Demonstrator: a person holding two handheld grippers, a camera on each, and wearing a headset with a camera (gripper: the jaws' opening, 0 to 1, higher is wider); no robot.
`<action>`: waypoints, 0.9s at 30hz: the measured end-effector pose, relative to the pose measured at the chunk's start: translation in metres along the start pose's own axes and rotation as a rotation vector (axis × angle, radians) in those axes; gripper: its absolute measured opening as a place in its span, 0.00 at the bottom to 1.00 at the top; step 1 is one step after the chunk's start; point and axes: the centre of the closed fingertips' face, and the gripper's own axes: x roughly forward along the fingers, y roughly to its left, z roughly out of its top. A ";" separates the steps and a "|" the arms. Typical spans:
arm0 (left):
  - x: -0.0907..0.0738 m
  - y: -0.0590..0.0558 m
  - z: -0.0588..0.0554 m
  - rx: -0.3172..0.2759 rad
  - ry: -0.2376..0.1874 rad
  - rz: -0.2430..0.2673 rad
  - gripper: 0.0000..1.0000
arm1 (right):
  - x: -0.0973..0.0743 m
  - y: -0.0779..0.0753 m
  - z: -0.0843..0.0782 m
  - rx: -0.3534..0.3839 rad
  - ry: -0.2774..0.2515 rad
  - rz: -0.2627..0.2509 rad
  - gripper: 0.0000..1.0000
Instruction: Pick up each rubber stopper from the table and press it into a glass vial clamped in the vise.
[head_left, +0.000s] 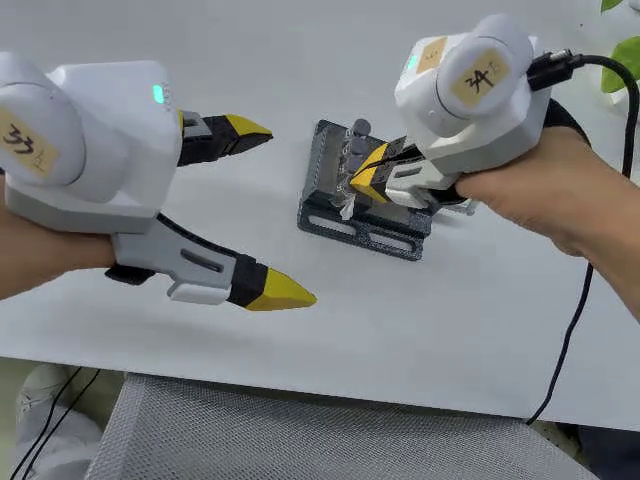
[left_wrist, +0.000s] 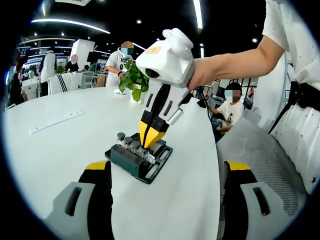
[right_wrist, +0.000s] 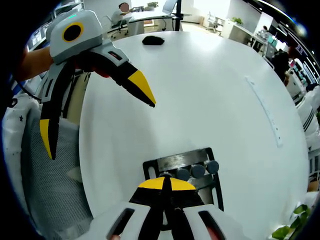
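Left tool (head_left: 290, 213) agape (off vise (head_left: 345, 228)); right tool (head_left: 362, 178) pinched atop vials (left_wrist: 129, 144).

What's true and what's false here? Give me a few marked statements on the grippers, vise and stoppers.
1. The left gripper is wide open with nothing between its jaws. True.
2. The right gripper hovers far from the vise. False: its closed tips are right at the glass vials clamped in it.
3. The vise sits on a white table. True.
4. No vial has a stopper. False: at least three carry grey rubber stoppers.
5. A potted plant stands beyond the vise. True.
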 end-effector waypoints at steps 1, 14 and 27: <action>0.000 0.000 0.000 0.000 0.000 0.001 0.92 | 0.000 0.000 0.000 0.001 0.000 0.000 0.00; 0.001 0.002 -0.001 -0.003 -0.002 0.002 0.92 | 0.001 -0.002 -0.001 -0.021 0.028 0.023 0.00; 0.001 0.003 0.000 -0.005 -0.005 0.005 0.91 | 0.003 0.000 -0.001 -0.024 0.042 0.016 0.00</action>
